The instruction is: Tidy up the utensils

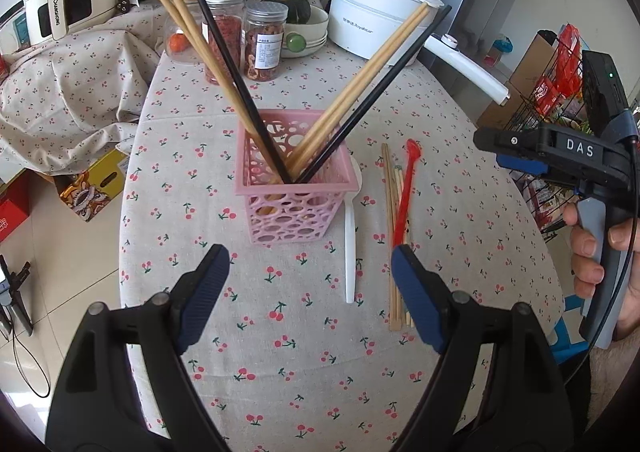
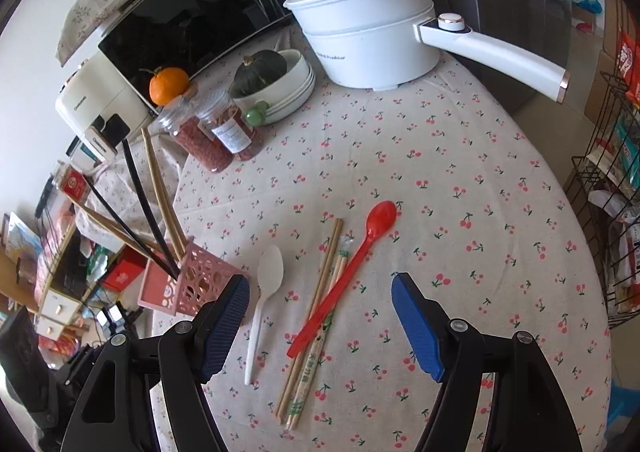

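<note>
The tabletop (image 1: 256, 352), round and covered in a cherry-print cloth, carries everything. Along its far edge stand the bulky kitchen things, a white electric pot (image 2: 364, 40) and two jars (image 1: 240, 40) among them, which leaves the middle and near side free for sorting. Near the middle stands the pink basket (image 1: 294, 208), already holding wooden and black chopsticks that lean out to both sides because the basket is short and they are long. Beside it, toward the right edge, the remaining utensils lie flat and loose: a white spoon (image 2: 262, 304) just beside the basket, then wooden chopsticks (image 2: 316, 312) with a red spoon (image 2: 348, 272) lying across them.

The left gripper (image 1: 310, 292) hangs over the cloth in front of the basket, fingers spread and empty. The right gripper (image 2: 320, 326) hangs over the loose pile, fingers spread with nothing pinched, seemingly lined up to pick the next piece.
</note>
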Demonstrator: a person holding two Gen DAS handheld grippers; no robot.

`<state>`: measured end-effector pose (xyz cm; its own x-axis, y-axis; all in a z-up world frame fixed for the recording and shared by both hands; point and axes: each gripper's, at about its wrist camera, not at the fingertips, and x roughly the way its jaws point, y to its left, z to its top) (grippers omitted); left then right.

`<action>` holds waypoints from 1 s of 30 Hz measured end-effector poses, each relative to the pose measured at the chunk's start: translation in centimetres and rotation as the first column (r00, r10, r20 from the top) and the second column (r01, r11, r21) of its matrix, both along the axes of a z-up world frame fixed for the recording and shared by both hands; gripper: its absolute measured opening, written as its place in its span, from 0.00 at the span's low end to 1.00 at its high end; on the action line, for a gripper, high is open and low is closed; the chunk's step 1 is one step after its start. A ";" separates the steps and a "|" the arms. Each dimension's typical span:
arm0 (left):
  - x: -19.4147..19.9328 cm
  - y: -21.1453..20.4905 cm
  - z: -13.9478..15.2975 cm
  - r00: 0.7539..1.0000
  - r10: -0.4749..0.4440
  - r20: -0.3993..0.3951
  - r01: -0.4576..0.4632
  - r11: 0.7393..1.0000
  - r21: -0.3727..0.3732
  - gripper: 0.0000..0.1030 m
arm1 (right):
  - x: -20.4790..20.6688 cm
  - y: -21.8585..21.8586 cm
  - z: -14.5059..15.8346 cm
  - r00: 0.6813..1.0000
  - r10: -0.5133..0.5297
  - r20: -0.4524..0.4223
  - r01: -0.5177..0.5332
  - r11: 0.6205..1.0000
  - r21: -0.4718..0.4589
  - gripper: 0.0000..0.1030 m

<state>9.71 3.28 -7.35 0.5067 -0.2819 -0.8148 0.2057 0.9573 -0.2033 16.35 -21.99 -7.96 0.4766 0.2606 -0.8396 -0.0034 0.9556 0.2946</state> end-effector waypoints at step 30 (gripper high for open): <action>-0.6 0.6 -0.6 0.998 -0.064 -0.013 0.064 0.998 0.024 0.81 | 7.6 7.4 -10.7 0.980 0.177 -0.096 -0.169 0.982 0.081 0.04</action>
<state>9.10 3.93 -7.93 0.4782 -0.2930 -0.8279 0.2643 0.9470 -0.1825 23.94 -14.59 -18.69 0.3315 0.3928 -0.8578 -0.1328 0.9196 0.3697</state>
